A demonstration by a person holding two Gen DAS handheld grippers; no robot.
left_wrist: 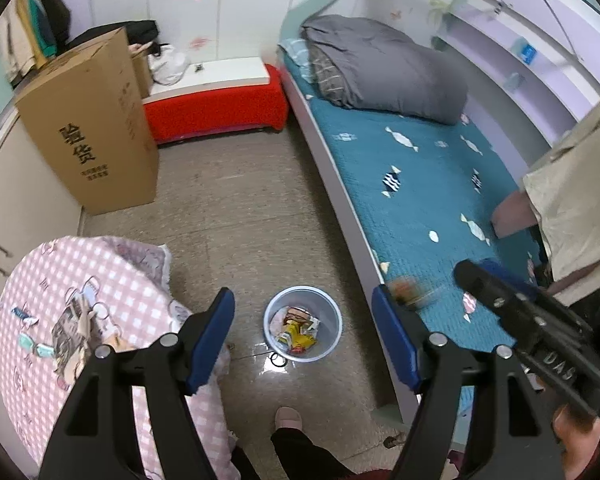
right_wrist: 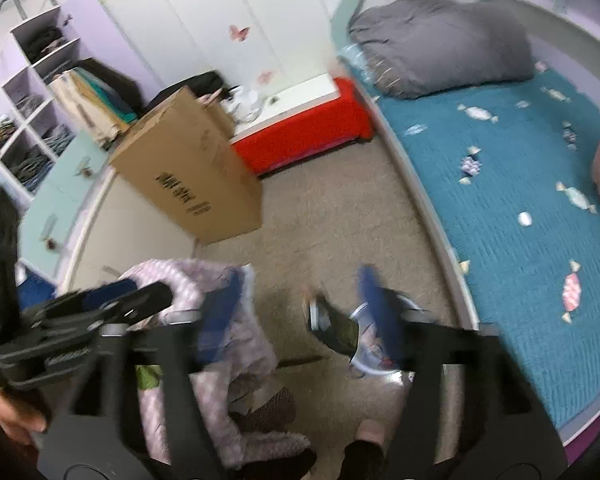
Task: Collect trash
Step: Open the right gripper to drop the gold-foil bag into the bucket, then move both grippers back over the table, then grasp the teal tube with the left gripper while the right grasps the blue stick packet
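Black arms with blue pads fill the bottom of the left wrist view: the left gripper [left_wrist: 303,330] has its fingers spread wide apart with nothing between them. Through that gap, at about 6 o'clock of the frame centre, a white trash bin [left_wrist: 302,322] stands on the speckled floor [left_wrist: 252,216], holding crumpled wrappers [left_wrist: 298,330] in yellow, red and white. A small black ring lies on the floor just beside the bin's rim at 7 o'clock. A pink slipper [left_wrist: 288,420] shows below the bin at 6 o'clock.

At 8 o'clock sits a round pink-checked cushion [left_wrist: 80,308] with scraps of paper and a green-edged bit on top. A tall cardboard box [left_wrist: 92,128] stands at 10 o'clock, a red-sided bench [left_wrist: 216,114] at 12 o'clock, and a bed with a teal candy-print sheet [left_wrist: 420,184] runs along the right, a grey quilt [left_wrist: 384,68] at its far end.

The right gripper [left_wrist: 496,284] enters this view at 4 o'clock, over the bed's near edge, with a blurred orange-brown item just beside its tip. In its own, motion-blurred view, the right gripper [right_wrist: 296,312] has its fingers apart, and a dark, smeared piece of trash [right_wrist: 332,326] lies between them nearer the right finger; I cannot tell whether it touches either pad. The bin's rim [right_wrist: 366,364] peeks out behind that finger at 5 o'clock.
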